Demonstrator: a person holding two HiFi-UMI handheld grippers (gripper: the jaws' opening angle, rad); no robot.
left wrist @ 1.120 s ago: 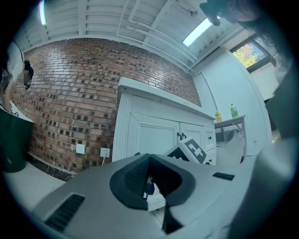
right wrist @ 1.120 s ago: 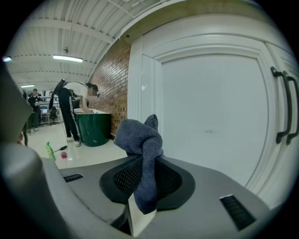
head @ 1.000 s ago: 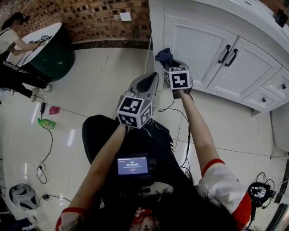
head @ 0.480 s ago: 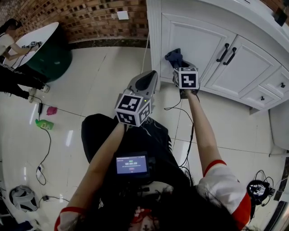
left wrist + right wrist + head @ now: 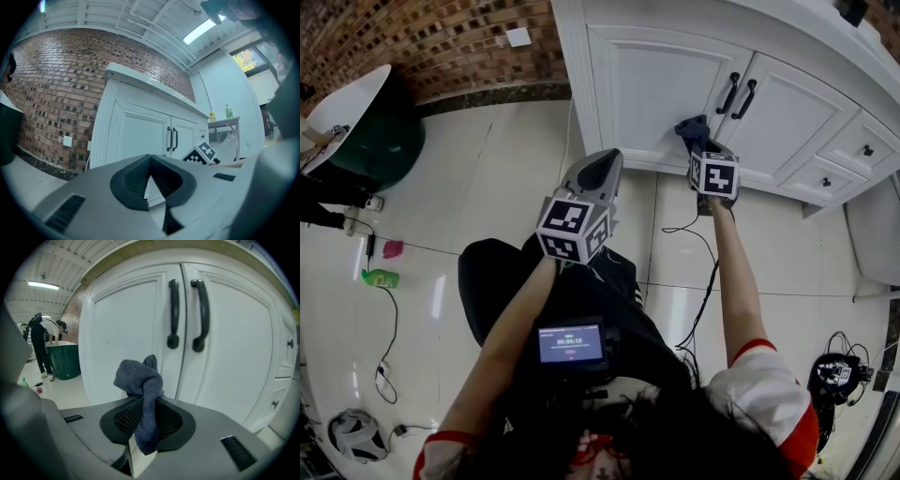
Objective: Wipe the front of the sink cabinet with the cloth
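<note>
- Evidently, the right gripper (image 5: 143,425) pinched the dark blue cloth (image 5: 139,380) with its bunched end forward, close against the sink cabinet door (image 5: 124,329), seemingly ready to rub the panel.
- The left gripper (image 5: 152,187), jaws pressed together on nothing, hung back, likely just out of the way.

At the bottom centre, the left gripper (image 5: 150,164) has its jaws closed at the tips, with nothing between them. Behind it stands the white sink cabinet (image 5: 136,136) with two black handles (image 5: 172,139). A brick wall (image 5: 51,93) fills the left side.
</note>
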